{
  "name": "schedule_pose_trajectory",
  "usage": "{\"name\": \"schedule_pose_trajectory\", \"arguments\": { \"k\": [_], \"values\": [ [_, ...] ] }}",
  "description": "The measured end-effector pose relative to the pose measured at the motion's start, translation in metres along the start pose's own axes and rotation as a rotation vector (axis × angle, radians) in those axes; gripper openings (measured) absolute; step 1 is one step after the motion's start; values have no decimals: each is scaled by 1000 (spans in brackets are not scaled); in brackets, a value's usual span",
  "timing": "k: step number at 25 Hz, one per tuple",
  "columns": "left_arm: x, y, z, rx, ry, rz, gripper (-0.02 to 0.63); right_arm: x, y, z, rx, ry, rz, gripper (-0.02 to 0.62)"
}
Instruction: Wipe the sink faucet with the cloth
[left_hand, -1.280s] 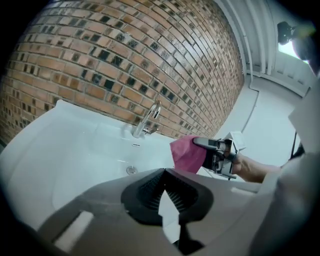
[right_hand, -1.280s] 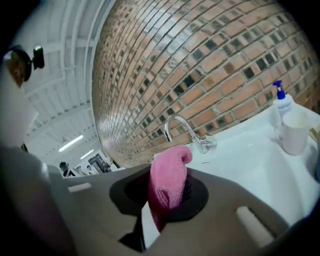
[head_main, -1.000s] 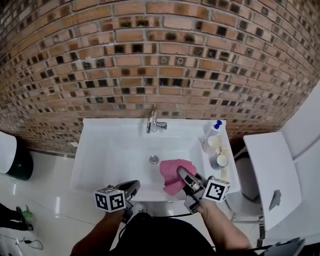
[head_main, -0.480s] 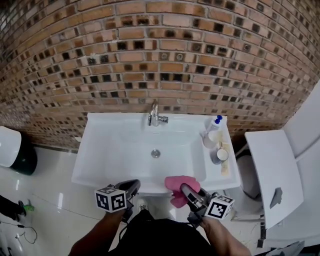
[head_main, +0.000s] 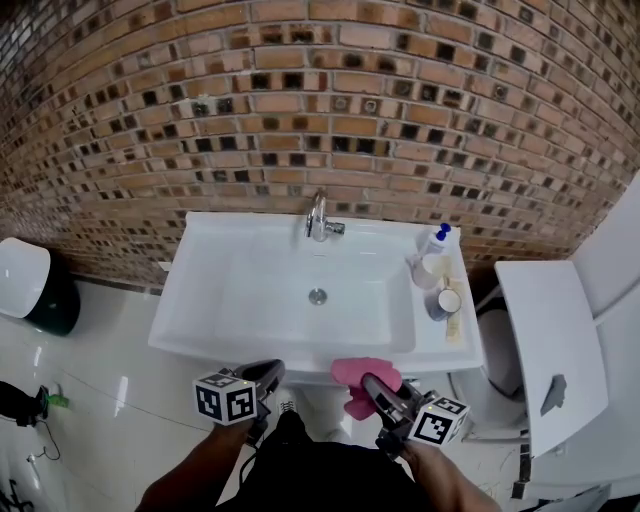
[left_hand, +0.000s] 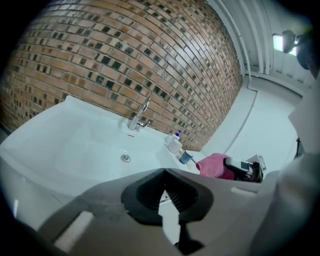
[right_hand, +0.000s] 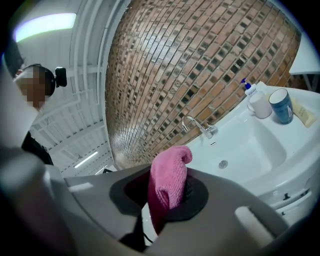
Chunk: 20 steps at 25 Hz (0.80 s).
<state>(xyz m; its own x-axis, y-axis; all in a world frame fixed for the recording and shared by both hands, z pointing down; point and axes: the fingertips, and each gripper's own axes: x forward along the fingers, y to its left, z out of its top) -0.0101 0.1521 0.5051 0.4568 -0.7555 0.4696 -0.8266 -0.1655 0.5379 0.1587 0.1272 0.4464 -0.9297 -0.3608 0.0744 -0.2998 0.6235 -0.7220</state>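
A chrome faucet (head_main: 319, 219) stands at the back rim of the white sink (head_main: 200, 290), against the brick wall; it also shows as the faucet (left_hand: 138, 114) and the faucet (right_hand: 197, 125) in the gripper views. My right gripper (head_main: 376, 388) is shut on a pink cloth (head_main: 362, 383), held in front of the sink's near edge, well short of the faucet. The pink cloth (right_hand: 169, 180) sticks up between its jaws. My left gripper (head_main: 261, 376) hangs at the near left, shut and empty, its jaws together (left_hand: 163, 186).
On the sink's right ledge stand a soap bottle with a blue pump (head_main: 432, 243), a white cup (head_main: 426, 270) and a blue cup (head_main: 442, 303). A toilet (head_main: 545, 340) stands to the right. A dark bin (head_main: 35, 295) sits at the left on the glossy floor.
The right gripper has drawn the pink cloth back out of the basin, over the front edge toward me. The view has pulled away from the sink. The left gripper has hardly moved.
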Motion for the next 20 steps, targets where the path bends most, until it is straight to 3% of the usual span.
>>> {"name": "schedule_pose_trajectory", "arguments": {
  "k": [20],
  "values": [
    [-17, -6, -3, -2, -44, 35, 3, -10, 11, -5, -48, -1, 24, 48]
  ]
}}
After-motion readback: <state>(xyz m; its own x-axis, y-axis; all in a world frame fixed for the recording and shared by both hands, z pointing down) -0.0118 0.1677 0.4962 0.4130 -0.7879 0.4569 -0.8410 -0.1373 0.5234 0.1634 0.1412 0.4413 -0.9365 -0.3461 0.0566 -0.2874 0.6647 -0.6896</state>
